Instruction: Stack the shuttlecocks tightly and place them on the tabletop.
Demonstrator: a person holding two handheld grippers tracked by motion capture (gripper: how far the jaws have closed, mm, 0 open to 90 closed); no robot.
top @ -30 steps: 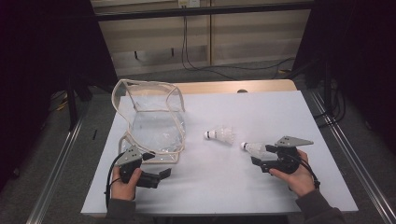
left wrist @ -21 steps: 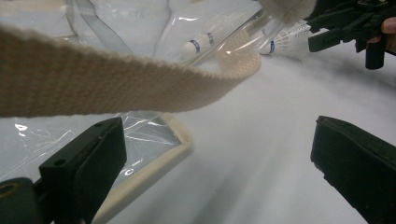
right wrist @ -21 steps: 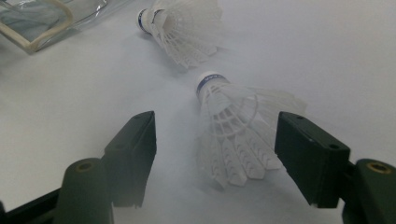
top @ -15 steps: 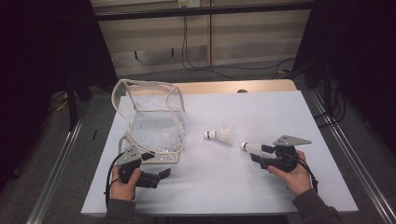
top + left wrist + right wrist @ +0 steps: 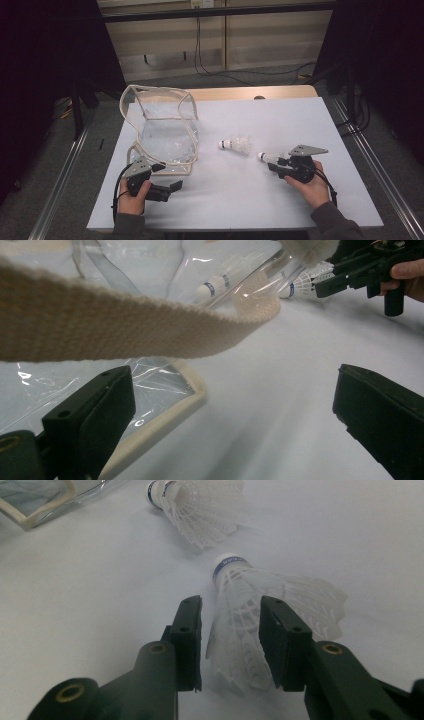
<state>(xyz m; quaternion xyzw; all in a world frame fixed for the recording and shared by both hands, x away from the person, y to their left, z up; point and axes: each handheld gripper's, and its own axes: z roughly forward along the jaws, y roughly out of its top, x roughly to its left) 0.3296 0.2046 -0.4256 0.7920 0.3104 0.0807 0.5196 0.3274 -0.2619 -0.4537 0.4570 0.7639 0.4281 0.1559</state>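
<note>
A: Where is the held shuttlecock [image 5: 260, 605], and which way does it point?

B: It lies toward the table's [image 5: 280, 200] right front part, between the jaws of the right gripper [image 5: 274, 164]. Its long axis runs roughly left to right across the table, cork toward the left edge, skirt toward the gripper.

A: How do those jaws stand?

B: Narrow, flanking the feather skirt; the right gripper view leaves a slight gap on the left side, so a firm clamp cannot be told.

A: And the other shuttlecock [image 5: 236, 145]?

B: Near the table's middle, cork also leftward, just beside the clear bag [image 5: 167, 135].

A: The left gripper [image 5: 172, 189]?

B: Jaws wide apart, holding nothing, near the front left corner by the bag's strap [image 5: 125, 325].
</note>
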